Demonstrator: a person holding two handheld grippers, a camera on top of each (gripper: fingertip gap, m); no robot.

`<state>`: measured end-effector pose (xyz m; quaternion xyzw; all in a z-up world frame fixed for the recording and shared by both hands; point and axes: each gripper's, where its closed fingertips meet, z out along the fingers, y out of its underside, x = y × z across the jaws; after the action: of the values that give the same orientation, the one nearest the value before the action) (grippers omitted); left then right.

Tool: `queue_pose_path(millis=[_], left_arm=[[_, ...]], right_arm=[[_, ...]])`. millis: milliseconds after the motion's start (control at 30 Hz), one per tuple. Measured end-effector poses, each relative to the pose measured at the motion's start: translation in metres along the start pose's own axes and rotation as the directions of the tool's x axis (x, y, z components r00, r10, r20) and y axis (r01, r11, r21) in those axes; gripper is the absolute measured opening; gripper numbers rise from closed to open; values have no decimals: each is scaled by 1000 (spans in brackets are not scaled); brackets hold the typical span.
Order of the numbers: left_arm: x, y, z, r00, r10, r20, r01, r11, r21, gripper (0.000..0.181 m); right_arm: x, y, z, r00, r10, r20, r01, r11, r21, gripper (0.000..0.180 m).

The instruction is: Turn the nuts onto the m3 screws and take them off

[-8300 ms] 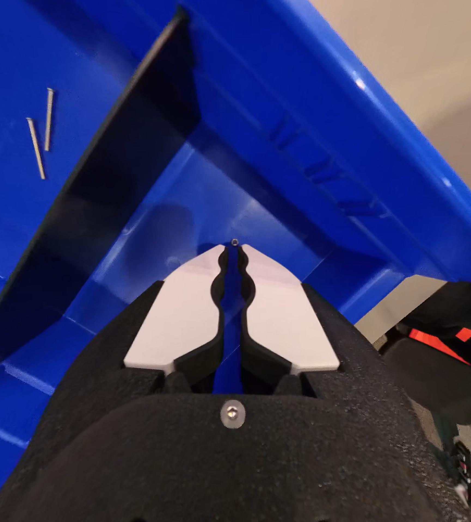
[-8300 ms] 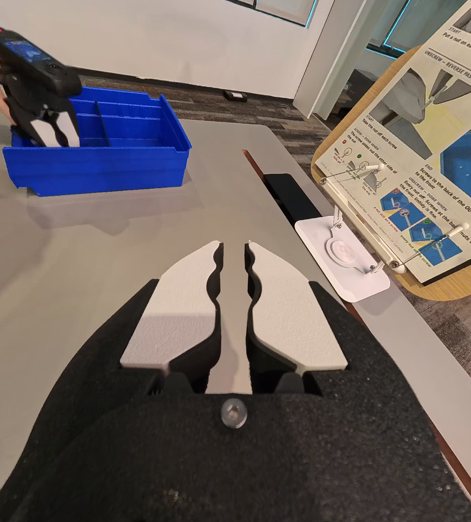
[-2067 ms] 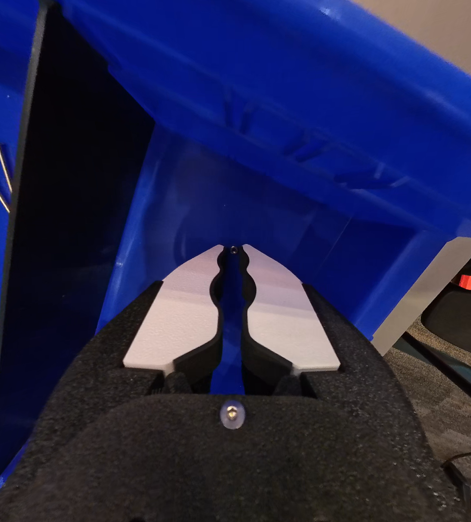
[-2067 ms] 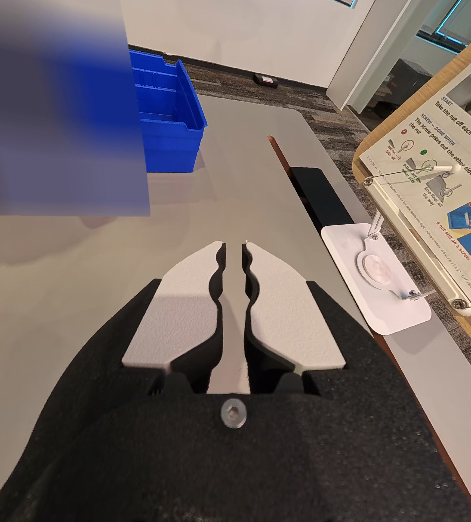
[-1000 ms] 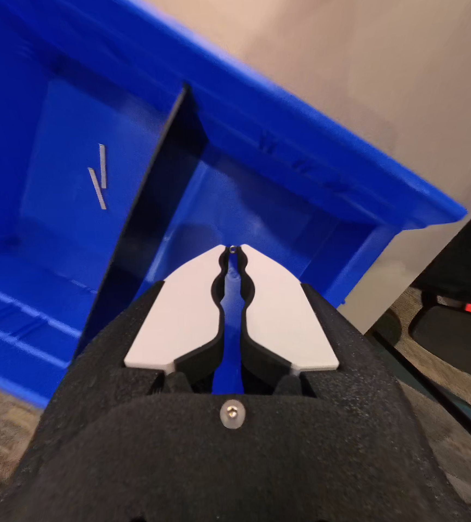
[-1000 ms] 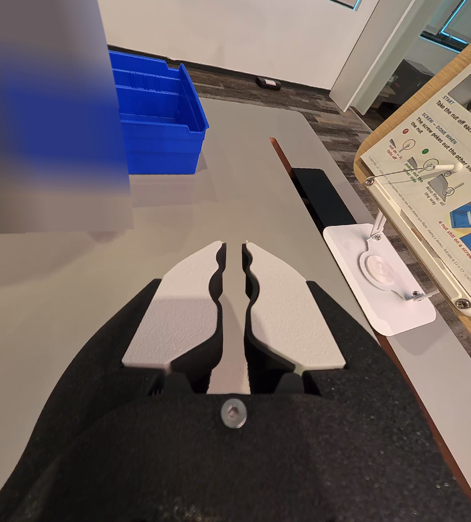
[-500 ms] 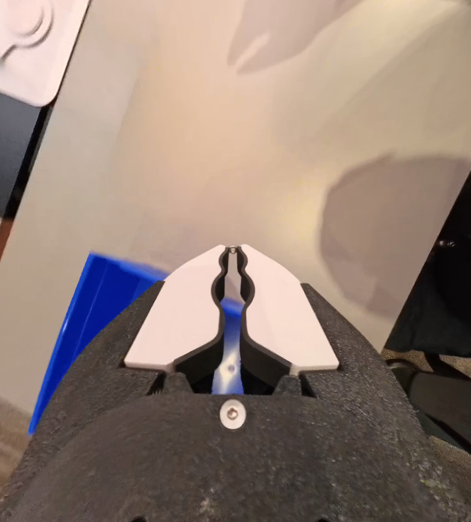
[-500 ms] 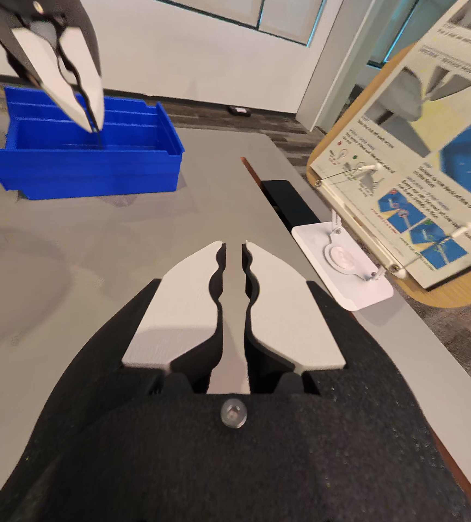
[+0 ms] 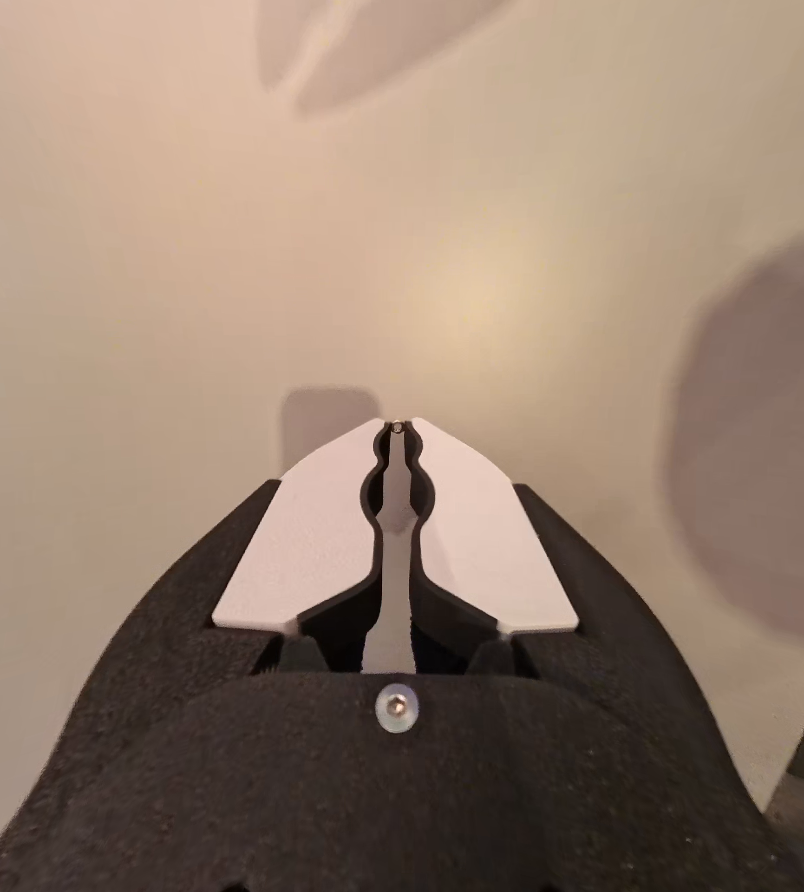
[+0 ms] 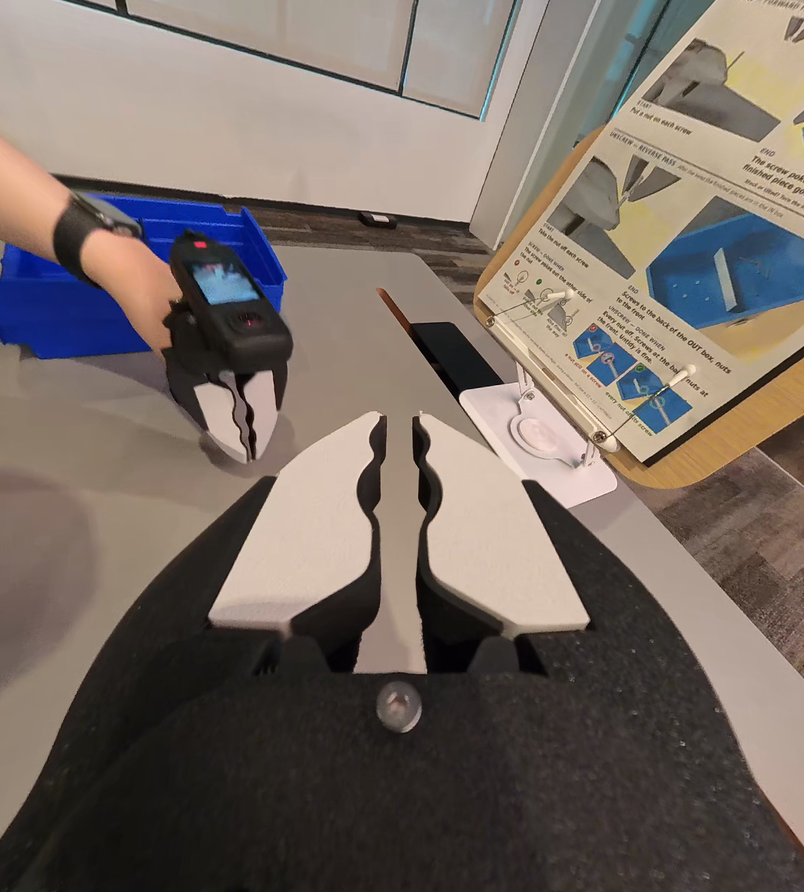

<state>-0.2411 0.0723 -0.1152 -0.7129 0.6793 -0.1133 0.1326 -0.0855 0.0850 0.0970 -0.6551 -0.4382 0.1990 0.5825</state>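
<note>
My left gripper is shut on a tiny silver nut, pinched at the very fingertips. It points down at the bare grey table, close above it. In the right wrist view the left gripper is held by a hand, with its tips just over the table ahead and left of my right gripper. The right gripper's jaws stand slightly apart with nothing between them. The blue bin sits at the far left of the table. No screw shows in the current frames.
An instruction board leans on a white stand at the table's right edge. A black patch lies beside it. The table's near right edge drops to carpet floor. A person's forearm with a wristband reaches in from the left. The grippers' ends are close to 25 centimeters from one another.
My left gripper has lifted the nut out of the blue bin and carried it to the middle of the table, tips now near the surface. The right gripper has stayed in place, jaws unchanged.
</note>
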Motion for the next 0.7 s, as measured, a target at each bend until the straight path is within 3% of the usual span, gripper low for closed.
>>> queue_pose_path(millis=[167, 700], left_arm=[[-6, 6, 20, 1000, 11, 24, -10, 999, -36, 5], [-13, 23, 32, 999, -24, 46, 28, 997, -74, 5]], right_arm=[[10, 1, -3, 999, -29, -36, 29, 1000, -3, 9], [15, -6, -11, 999, -26, -35, 27, 999, 41, 9]])
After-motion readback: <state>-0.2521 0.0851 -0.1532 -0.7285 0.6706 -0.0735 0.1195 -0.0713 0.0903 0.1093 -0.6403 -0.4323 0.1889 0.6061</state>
